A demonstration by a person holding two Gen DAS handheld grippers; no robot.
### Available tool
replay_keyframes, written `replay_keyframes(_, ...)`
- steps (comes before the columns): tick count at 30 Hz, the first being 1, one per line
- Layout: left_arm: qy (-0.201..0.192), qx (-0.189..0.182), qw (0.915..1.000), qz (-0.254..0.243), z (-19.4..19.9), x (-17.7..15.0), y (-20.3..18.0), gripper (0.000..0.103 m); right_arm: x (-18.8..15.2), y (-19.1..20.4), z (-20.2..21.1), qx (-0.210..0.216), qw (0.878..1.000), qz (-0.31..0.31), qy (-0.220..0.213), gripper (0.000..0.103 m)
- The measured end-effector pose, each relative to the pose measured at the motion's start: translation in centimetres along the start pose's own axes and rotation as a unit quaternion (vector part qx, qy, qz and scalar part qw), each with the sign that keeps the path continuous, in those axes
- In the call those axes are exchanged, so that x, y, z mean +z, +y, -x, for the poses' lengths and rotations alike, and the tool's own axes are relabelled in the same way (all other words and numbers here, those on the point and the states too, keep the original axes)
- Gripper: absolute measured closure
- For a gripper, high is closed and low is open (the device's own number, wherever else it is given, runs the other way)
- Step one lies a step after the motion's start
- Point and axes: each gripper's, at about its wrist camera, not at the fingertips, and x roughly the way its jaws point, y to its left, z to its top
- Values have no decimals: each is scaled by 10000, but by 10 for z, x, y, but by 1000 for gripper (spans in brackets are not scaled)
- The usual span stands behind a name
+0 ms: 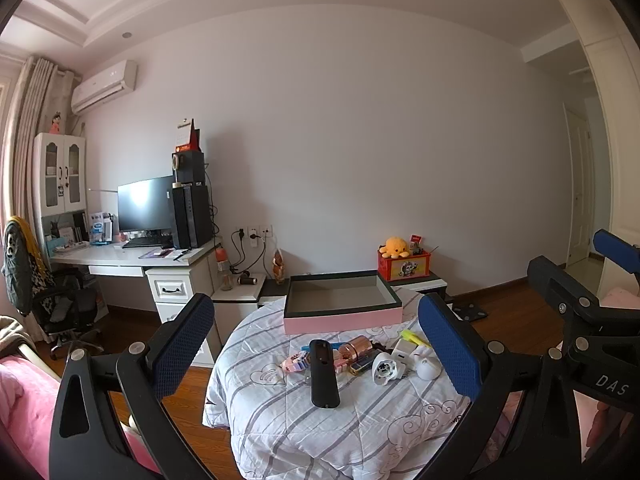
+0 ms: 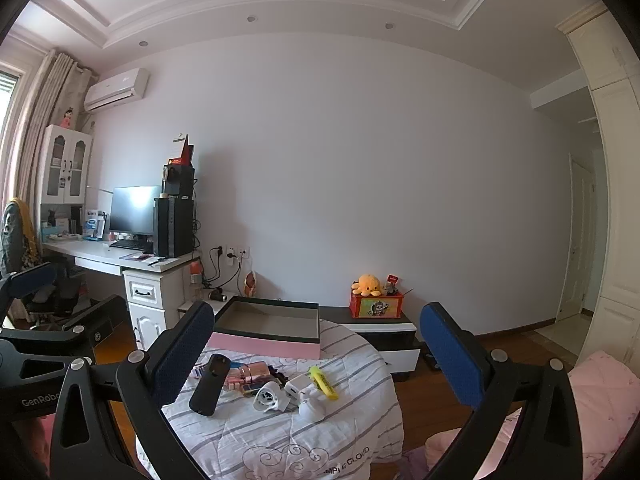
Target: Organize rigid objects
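Pink rectangular box (image 1: 343, 317), open-topped.

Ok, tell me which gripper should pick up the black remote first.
Left, probably. The black remote lies almost centred between the open left gripper fingers, in front of the box. For the right gripper it sits off toward its left finger. Both are open, holding nothing.

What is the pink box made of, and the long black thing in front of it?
The pink box looks like matte cardboard: flat stiff walls, sharp corners, a dull grey lining. The long black thing looks like hard plastic with a satin finish: smooth, rounded ends, a faint sheen.
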Motion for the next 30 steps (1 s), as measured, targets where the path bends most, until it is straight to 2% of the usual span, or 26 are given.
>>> replay_keyframes(30,-58,23,10000,-12,-1,-1,1,0,1,3,4,-64,10000,24,-38,0)
